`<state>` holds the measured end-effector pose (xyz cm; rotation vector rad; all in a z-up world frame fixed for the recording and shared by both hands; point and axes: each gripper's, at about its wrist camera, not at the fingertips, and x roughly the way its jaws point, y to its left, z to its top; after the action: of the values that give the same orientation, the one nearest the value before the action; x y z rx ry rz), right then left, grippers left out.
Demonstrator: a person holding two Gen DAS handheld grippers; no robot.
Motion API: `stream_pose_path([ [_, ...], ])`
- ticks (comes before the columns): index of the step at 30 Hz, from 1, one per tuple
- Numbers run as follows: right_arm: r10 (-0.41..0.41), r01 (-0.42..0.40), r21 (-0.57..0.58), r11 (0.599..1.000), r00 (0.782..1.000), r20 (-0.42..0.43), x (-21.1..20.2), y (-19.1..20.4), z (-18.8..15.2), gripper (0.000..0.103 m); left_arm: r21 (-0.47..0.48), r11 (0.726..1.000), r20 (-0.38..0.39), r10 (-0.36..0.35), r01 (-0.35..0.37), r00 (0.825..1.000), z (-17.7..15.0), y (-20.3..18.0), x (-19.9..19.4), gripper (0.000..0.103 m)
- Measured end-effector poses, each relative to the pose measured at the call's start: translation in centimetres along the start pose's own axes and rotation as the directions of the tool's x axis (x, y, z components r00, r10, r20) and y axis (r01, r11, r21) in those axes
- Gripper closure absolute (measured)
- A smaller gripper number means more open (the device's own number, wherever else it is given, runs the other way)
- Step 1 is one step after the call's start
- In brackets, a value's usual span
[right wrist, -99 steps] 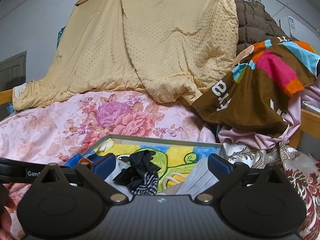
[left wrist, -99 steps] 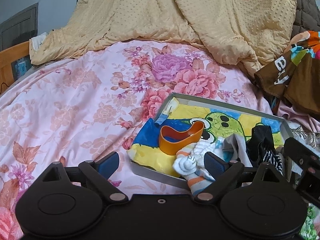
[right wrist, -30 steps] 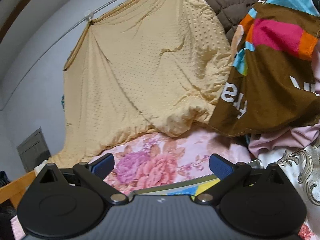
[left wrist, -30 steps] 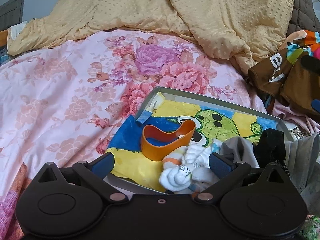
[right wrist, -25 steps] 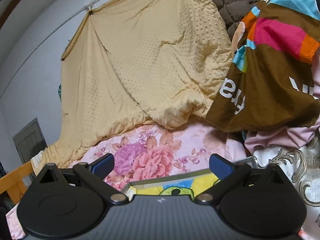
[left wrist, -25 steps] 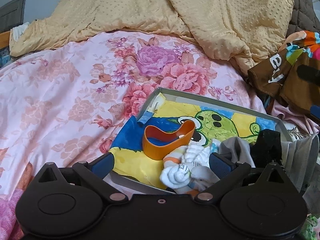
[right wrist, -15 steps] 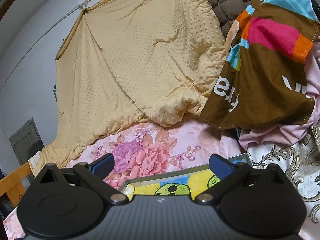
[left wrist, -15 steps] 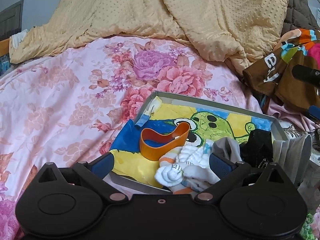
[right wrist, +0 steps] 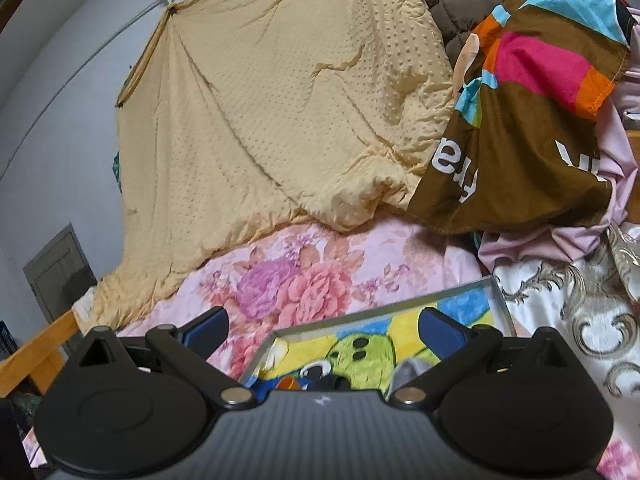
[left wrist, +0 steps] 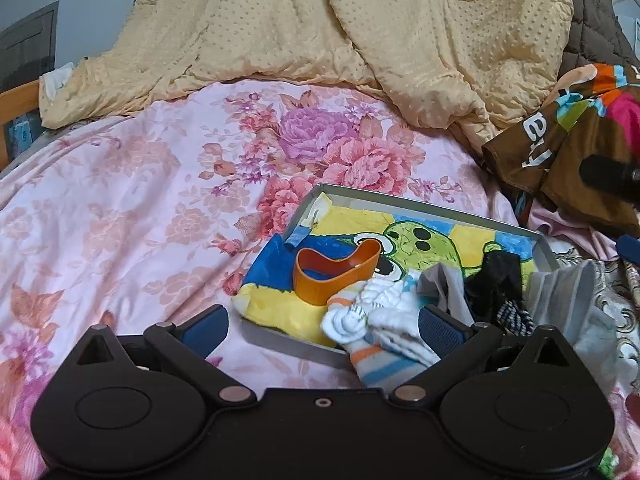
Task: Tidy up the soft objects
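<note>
A shallow grey tray [left wrist: 420,202] with a cartoon picture inside lies on the floral bedspread [left wrist: 120,208]. In it sit an orange band [left wrist: 336,270], white striped socks [left wrist: 380,328] hanging over the near rim, a grey cloth [left wrist: 444,284], a black garment [left wrist: 500,284] and a grey folded piece [left wrist: 568,300]. My left gripper [left wrist: 320,328] is open just before the tray's near edge, by the socks, holding nothing. My right gripper [right wrist: 320,330] is open above the tray [right wrist: 400,306], empty, pointing at the back of the bed.
A yellow dotted quilt [left wrist: 360,24] is heaped along the back, also visible as the quilt [right wrist: 280,100] in the right wrist view. A brown multicoloured cloth [right wrist: 532,112] and pink fabric [right wrist: 560,240] pile up on the right. A wooden bed rail [right wrist: 32,356] runs at the left.
The right gripper has tilted down, bringing the tray back into its view. The left gripper has shifted slightly. Both stay open and empty.
</note>
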<state>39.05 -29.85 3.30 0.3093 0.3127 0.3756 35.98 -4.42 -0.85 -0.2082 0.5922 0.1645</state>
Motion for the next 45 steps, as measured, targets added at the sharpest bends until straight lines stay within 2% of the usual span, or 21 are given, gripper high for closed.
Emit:
stream_pose_path([
  [21, -0.112, 0.104, -0.095, 0.99, 0.99, -0.089, -10.9, 3.0, -4.0, 0.0, 0.011, 0.999, 0.009, -0.039, 0.039, 0.999, -3.4, 1.8, -11.2, 0.001],
  [29, -0.145, 0.127, -0.152, 0.98, 0.983, -0.11, -13.8, 4.5, -6.1, 0.0, 0.036, 0.999, 0.016, -0.038, 0.037, 0.999, -5.1, 3.0, -14.0, 0.001],
  [45, -0.152, 0.125, -0.212, 0.969, 0.981, -0.118, -17.4, 6.8, -8.6, 0.0, 0.061, 0.998, 0.024, -0.004, 0.003, 1.0, -7.7, 5.5, -17.6, 0.001],
])
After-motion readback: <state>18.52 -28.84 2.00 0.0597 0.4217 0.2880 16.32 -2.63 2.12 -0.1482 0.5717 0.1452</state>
